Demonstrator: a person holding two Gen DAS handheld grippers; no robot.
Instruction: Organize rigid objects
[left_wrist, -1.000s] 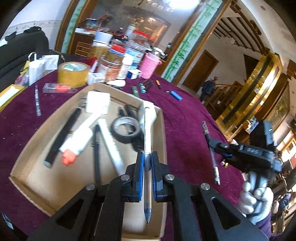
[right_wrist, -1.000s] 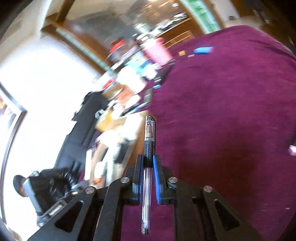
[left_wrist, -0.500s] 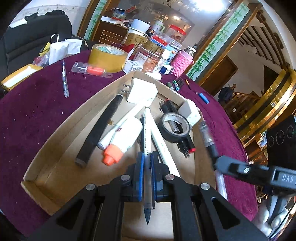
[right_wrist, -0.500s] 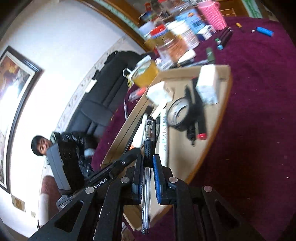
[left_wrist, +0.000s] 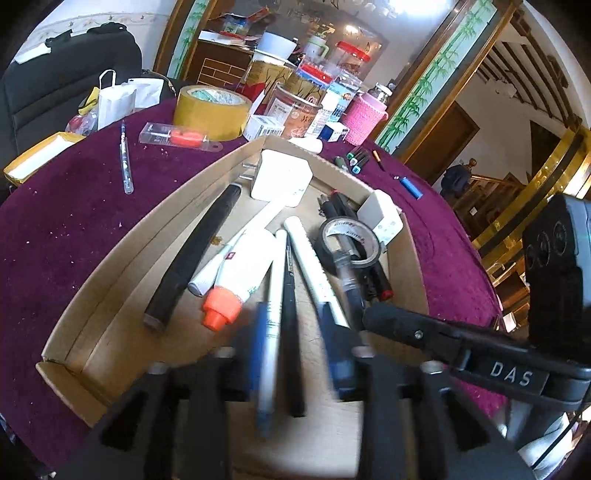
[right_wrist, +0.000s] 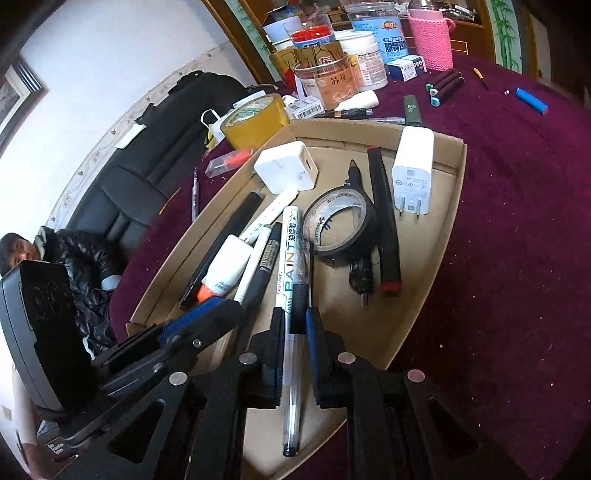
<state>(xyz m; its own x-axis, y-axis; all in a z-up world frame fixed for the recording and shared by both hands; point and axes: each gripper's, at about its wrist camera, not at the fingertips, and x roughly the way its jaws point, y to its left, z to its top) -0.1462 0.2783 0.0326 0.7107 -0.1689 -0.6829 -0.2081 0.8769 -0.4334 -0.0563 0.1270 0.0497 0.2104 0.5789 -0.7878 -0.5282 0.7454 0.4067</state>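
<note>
A cardboard tray (left_wrist: 122, 258) (right_wrist: 448, 236) on the purple table holds pens, markers, a glue bottle (left_wrist: 240, 277), a black tape roll (left_wrist: 349, 240) (right_wrist: 338, 225) and two white chargers. My left gripper (left_wrist: 291, 332) is open and blurred over the tray's near end; a white pen with a blue tip (left_wrist: 269, 332) lies between its jaws. My right gripper (right_wrist: 295, 328) is open just beside it; a clear pen with a black grip (right_wrist: 293, 369) lies loose between its jaws, over the tray.
Outside the tray lie a clear pen (left_wrist: 125, 166), a packaged orange item (left_wrist: 177, 134), a yellow tape roll (left_wrist: 210, 110), jars, a pink-sleeved bottle (right_wrist: 430, 37), dark markers (right_wrist: 445, 86) and a blue lighter (right_wrist: 532, 101). A seated person (right_wrist: 22, 251) is at the left.
Both grippers have opened and let go of their pens over the tray. The right gripper has swung in over the tray next to the left one.
</note>
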